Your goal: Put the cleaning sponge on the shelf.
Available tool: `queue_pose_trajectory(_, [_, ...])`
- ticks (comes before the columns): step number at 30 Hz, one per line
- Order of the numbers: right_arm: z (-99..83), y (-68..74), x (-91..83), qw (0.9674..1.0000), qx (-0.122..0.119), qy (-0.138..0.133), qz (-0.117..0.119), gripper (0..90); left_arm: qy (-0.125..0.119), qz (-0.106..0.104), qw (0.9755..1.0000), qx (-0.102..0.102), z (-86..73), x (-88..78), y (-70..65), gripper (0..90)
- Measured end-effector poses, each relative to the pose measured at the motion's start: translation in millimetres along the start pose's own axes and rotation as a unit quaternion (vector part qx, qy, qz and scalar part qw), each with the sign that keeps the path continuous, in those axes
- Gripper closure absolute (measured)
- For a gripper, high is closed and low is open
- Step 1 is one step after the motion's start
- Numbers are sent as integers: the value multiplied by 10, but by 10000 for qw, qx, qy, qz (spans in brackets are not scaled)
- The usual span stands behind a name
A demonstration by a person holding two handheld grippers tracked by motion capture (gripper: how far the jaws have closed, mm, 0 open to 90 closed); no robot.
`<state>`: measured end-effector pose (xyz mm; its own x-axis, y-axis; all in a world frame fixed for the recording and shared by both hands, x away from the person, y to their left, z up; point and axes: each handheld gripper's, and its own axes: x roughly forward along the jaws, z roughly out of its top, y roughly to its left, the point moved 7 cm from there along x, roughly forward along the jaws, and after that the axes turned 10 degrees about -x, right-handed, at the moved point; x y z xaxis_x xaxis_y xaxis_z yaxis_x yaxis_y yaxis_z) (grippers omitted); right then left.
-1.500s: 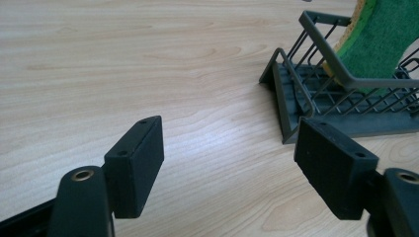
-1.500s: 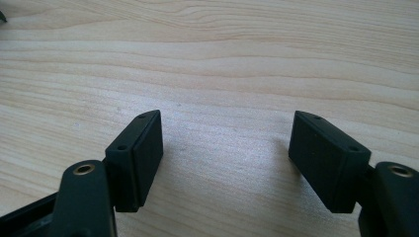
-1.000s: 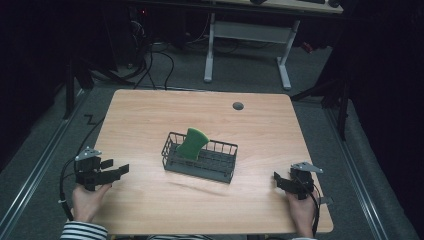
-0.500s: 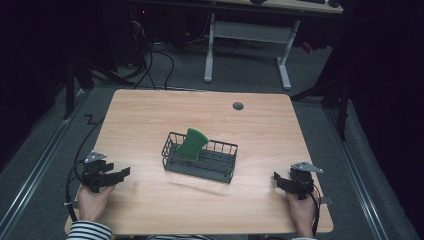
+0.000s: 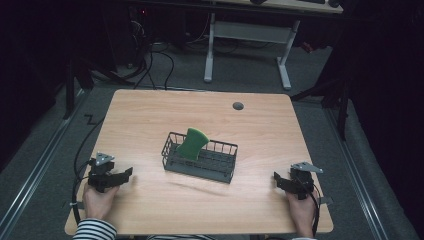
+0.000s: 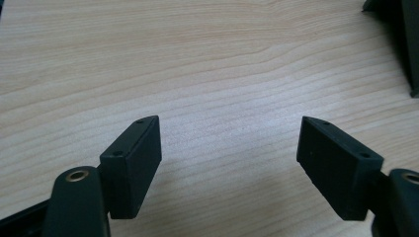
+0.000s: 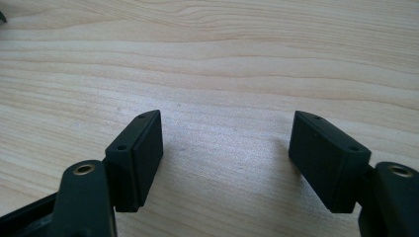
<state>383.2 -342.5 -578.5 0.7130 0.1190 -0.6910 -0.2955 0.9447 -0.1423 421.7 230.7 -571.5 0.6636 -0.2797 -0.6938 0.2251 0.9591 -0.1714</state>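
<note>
Green sponge (image 5: 192, 143) propped upright in the left end of a black wire basket (image 5: 220, 167), mid-table, between both sets of fingers and well apart from each. Left gripper (image 5: 123, 173) near the table's (image 5: 150, 115) left edge, jaws spread wide, holding nothing. Right gripper (image 5: 278, 181) near the right edge, likewise wide and empty.

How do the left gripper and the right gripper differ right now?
The left gripper sits near the table's left edge, jaws pointing right toward the wire basket; the right gripper sits near the right edge, jaws pointing left. A striped sleeve shows behind the left one, none behind the right. Both are open, holding nothing, low over bare wood.
</note>
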Motion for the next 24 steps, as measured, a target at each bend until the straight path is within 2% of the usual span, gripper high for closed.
queue_pose_trajectory(5, [0,0,0,10000,1,0,1,294,-16,122,9998,169,-6,44,-23,259])
queue_pose_trajectory(13, [0,0,0,10000,0,1,0,294,-5,131,9997,199,-13,113,-44,259])
queue_pose_trajectory(18, [0,0,0,10000,0,0,0,294,-15,198,9993,329,-18,150,-67,260])
queue_pose_trajectory(24, [0,0,0,10000,0,1,0,294,-50,159,9994,308,-13,164,-72,259])
